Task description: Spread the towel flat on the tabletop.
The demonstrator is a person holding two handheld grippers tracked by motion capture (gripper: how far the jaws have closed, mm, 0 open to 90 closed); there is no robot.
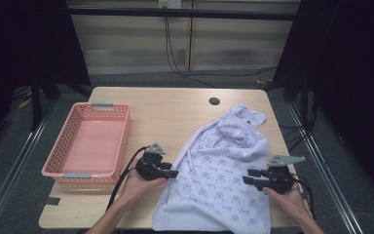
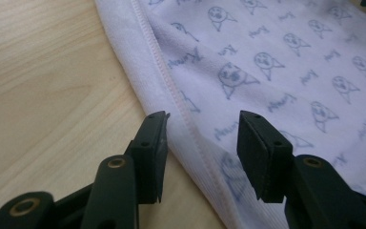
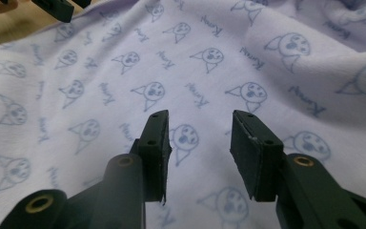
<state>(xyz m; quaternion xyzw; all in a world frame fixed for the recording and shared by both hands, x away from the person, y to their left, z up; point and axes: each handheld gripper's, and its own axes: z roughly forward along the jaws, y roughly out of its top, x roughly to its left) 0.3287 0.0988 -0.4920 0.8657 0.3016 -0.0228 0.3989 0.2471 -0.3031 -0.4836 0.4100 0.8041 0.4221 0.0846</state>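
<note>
— Along the table's left edge, what sits there?

— A pink basket, its long side running front to back, with nothing in it that I can see. It reaches almost to the front left corner.

— And next to it?

— The left gripper, held in a hand near the front edge, just right of the basket. Its jaws point right, at the cloth's left hem.

— How do those jaws stand?

— Parted, a moderate gap. In the left gripper view they straddle the stitched hem: one jaw over bare wood, the other over the printed cloth. They grip nothing.

— Where does the cloth lie?

— On the right half of the table, spread from near the back right corner down to the front edge, where it hangs over slightly. It is pale lilac with small cat faces and script, bunched at its far end.

— And the right side?

— The right gripper is near the front right corner, in the other hand, jaws pointing left over the cloth's right part. In the right gripper view the jaws are also apart, above the print, clamping nothing. I can't tell whether they touch the cloth.
</note>
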